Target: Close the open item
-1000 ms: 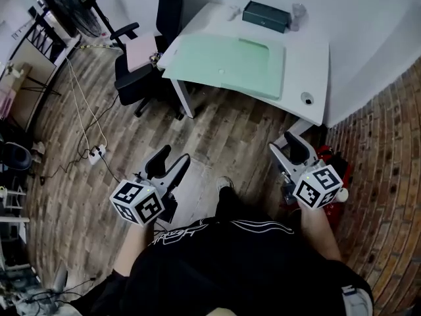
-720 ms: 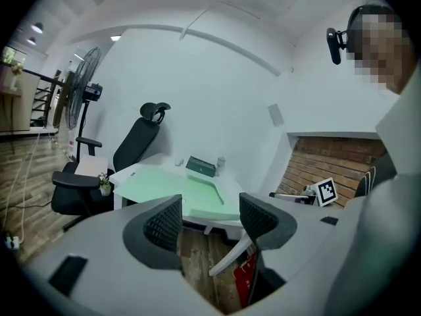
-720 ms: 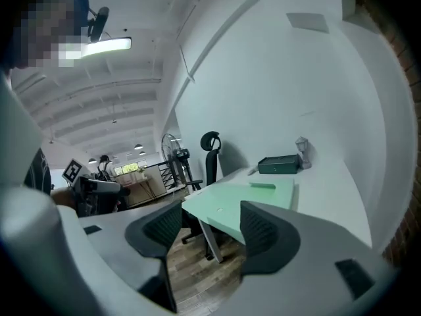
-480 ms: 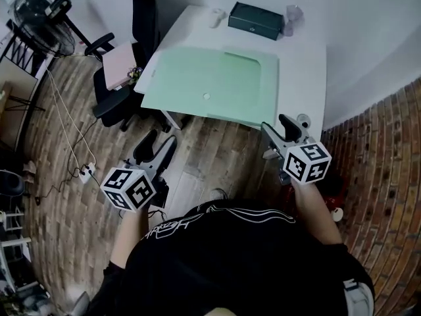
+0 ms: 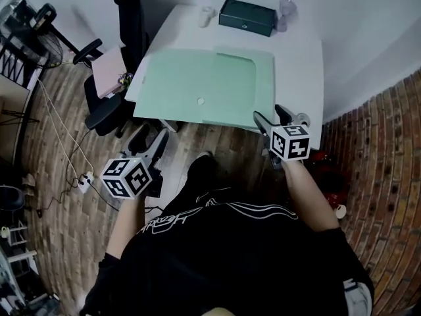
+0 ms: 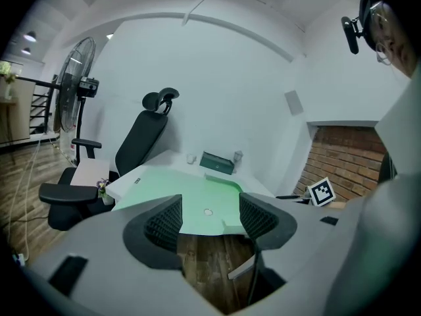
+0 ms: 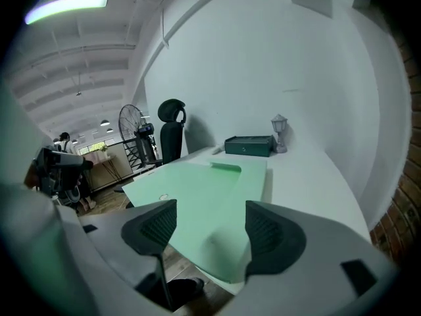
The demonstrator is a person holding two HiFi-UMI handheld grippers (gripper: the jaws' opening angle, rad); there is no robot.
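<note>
Left gripper (image 5: 151, 141) open, empty, before the white rectangular table (image 5: 299, 64); right gripper (image 5: 270, 114), empty jaws just widening, at its edge by the pale green flat folder (image 5: 204, 87)

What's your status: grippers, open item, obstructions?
Left gripper open, empty. Right gripper empty, jaws just opened wider, at table edge. Green folder lies open, flat, untouched. Nothing on it.
</note>
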